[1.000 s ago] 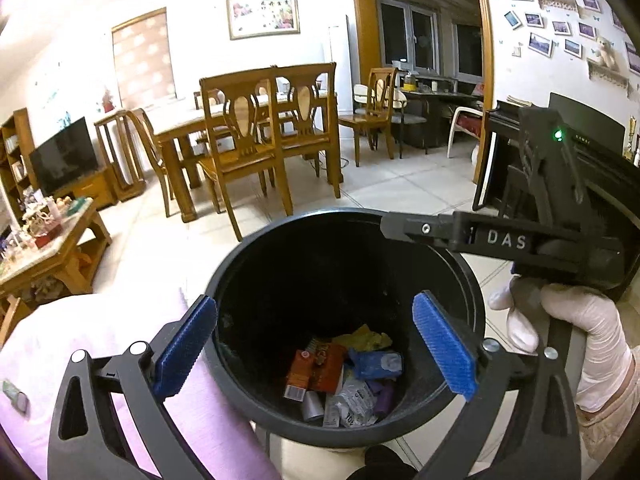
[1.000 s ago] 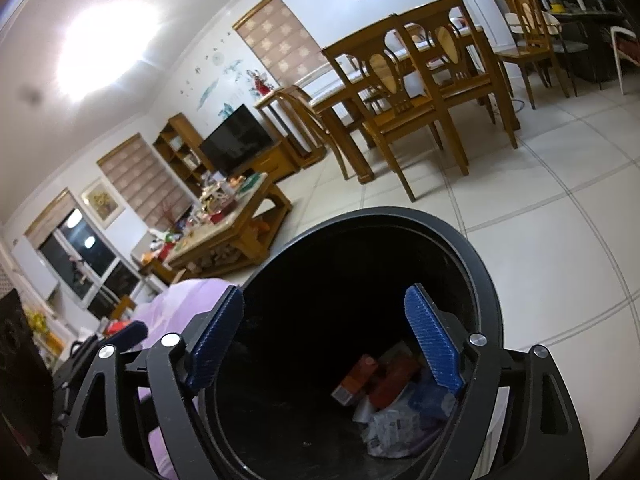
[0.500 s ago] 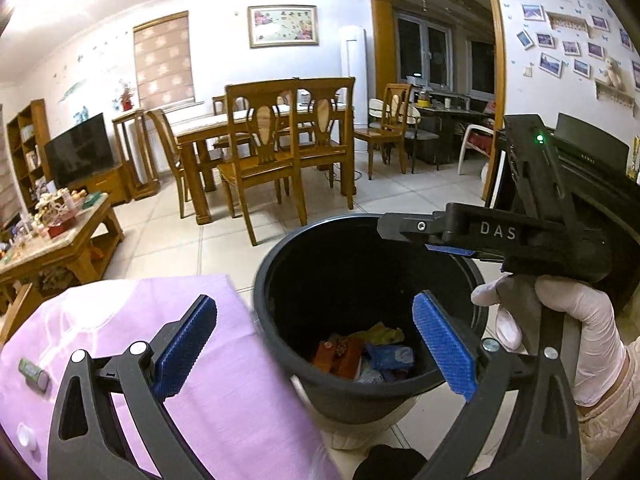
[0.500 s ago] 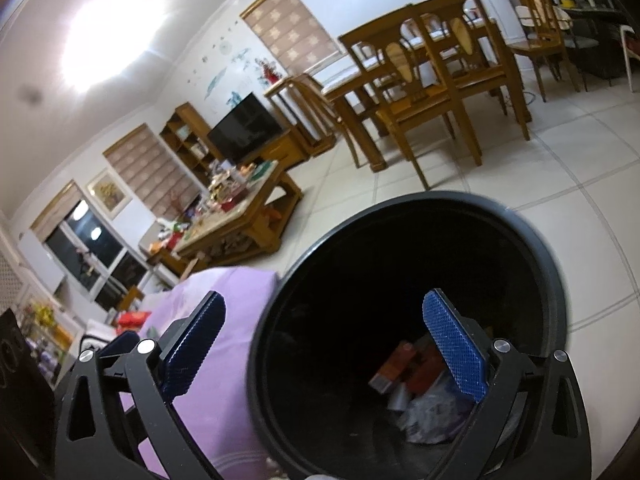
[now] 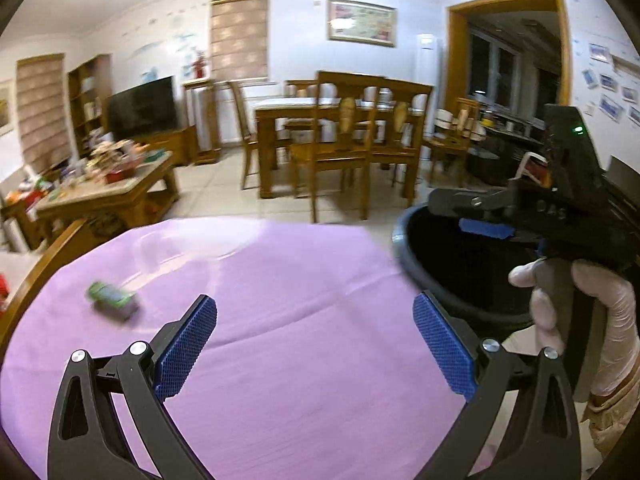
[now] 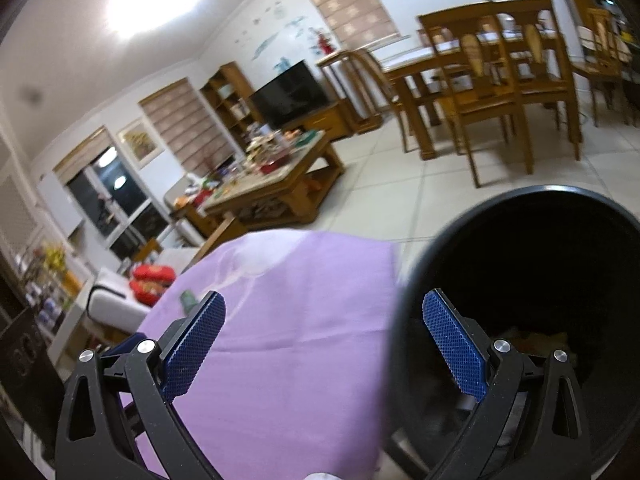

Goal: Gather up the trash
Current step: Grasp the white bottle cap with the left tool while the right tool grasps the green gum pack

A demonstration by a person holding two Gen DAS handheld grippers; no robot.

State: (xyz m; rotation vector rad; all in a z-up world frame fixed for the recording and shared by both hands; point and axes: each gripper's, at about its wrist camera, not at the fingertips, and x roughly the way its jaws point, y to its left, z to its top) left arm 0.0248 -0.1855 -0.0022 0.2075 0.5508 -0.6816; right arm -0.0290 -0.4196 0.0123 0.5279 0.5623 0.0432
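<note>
The left gripper (image 5: 316, 354) has two black plastic arms with bumpy blue pads (image 5: 186, 346), and the pads are far apart with nothing between them. It hangs over a smooth purple cloth (image 5: 300, 280) with a few soft folds in it. On the cloth, off to the left, lies a small green wrapper (image 5: 113, 295); it looks blurry, so its exact shape is hard to tell. Just past the right edge of the cloth sits a round black trash bin (image 6: 532, 280) with a smooth rim. It is dark inside, with some crumpled bits of trash (image 6: 536, 336) at the bottom. The right gripper (image 6: 324, 346) looks the same, black with blue dotted pads, and its pads are also spread wide and empty. It sits partly over the cloth and partly over the bin. In the left view, a hand (image 5: 576, 300) in a thin white glove holds it by its handle.
</note>
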